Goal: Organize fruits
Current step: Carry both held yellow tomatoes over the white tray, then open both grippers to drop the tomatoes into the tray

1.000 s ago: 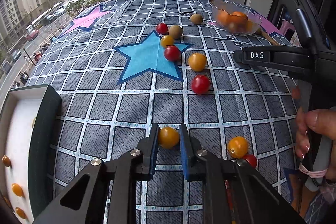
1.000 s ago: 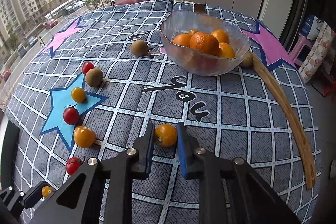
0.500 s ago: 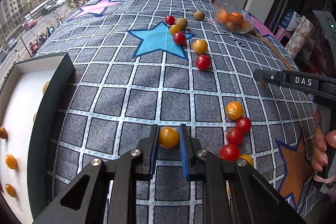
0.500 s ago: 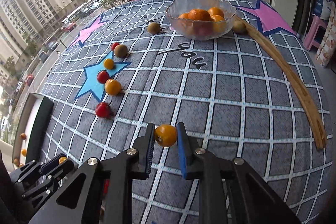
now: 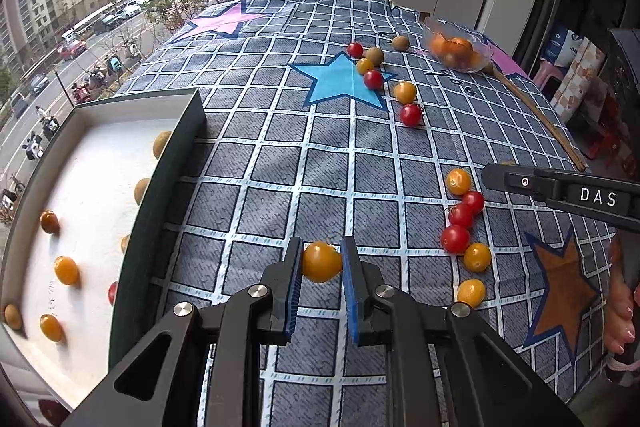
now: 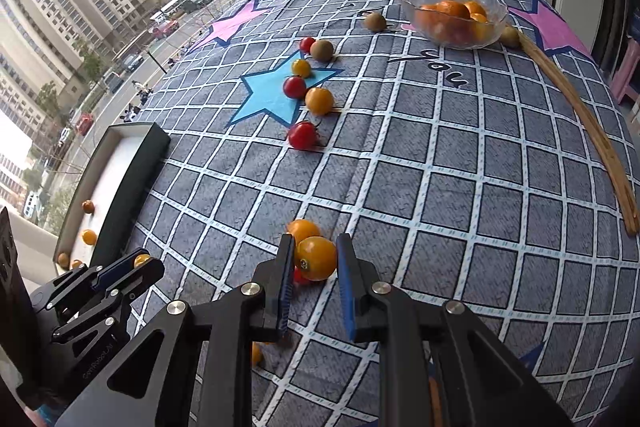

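A yellow cherry tomato point(image 5: 321, 262) is pinched between the blue pads of the left tool point(image 5: 320, 281), whose jaws are closed narrowly on it above the checked cloth of the surface point(image 5: 256, 163). In the right wrist view, a second yellow cherry tomato point(image 6: 316, 258) is gripped in the same way by the right tool point(image 6: 313, 277), with another orange-yellow tomato point(image 6: 301, 228) seen just behind it on the cloth. The left tool point(image 6: 120, 275) is also seen at the lower left of that view, its tomato caught between the pads.

Just left of the left tool, a dark-walled tray point(image 5: 168, 187) with a white floor is set at the edge of the surface; several small yellow, orange and brownish fruits and one red fruit are scattered in it, well apart from one another. To the right, a loose cluster of red and yellow tomatoes point(image 5: 460, 223) is lying near the right tool's body point(image 5: 568, 193).

Farther off, more tomatoes and two brownish fruits are strung along the blue star point(image 5: 340, 83). At the far end, a clear glass bowl point(image 6: 454, 13) is filled with oranges, and a curved wooden strip point(image 6: 580, 123) is laid beside it.
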A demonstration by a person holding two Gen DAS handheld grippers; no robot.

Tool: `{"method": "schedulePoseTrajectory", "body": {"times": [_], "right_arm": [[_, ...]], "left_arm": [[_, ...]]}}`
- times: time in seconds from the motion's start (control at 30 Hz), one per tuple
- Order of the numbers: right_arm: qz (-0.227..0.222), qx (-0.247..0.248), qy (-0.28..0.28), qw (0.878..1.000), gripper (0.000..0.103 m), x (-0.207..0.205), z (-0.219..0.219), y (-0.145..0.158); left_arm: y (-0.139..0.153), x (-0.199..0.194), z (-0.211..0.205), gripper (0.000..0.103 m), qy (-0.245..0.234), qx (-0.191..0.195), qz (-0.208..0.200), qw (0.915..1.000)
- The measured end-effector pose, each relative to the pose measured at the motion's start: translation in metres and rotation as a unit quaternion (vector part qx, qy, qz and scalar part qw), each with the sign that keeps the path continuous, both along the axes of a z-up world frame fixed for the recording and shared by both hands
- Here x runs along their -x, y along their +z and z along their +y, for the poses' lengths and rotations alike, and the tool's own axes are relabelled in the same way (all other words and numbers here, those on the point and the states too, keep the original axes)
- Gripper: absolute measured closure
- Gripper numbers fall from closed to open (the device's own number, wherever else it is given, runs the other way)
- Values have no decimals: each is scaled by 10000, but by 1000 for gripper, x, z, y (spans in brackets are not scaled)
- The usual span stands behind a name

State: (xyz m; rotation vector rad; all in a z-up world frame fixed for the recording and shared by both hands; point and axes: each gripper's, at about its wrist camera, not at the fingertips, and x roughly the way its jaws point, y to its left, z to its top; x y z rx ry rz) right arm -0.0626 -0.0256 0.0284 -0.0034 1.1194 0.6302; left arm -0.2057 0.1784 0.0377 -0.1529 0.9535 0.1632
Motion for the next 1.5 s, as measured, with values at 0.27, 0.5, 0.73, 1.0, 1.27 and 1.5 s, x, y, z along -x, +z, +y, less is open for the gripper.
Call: {"method": "schedulePoseTrajectory", "body": {"times": [0.27, 0.5, 0.73, 1.0, 1.27, 1.5], "right_arm": [[-166, 155, 340, 9992, 81, 17, 32, 14], [-230, 193, 680, 9972, 81, 32, 70, 24], [-248, 151, 1139, 9931, 81, 48, 122, 33], [-177, 99, 1693, 9854, 81, 62, 184, 40], [-24, 154, 1993, 9798, 81, 57, 241, 34], [118, 330, 2156, 9759, 81, 52, 276, 12]], "left_arm": [[8, 20, 25, 83, 256, 76, -167, 9995], [15, 40, 59, 83, 613, 174, -332, 9974], [28, 64, 106, 83, 1057, 77, -511, 9931], [26, 85, 167, 83, 1595, -183, -444, 9860], [1, 84, 213, 83, 1993, -178, -12, 9798], [-15, 78, 230, 83, 2109, -108, 304, 9770]]}}
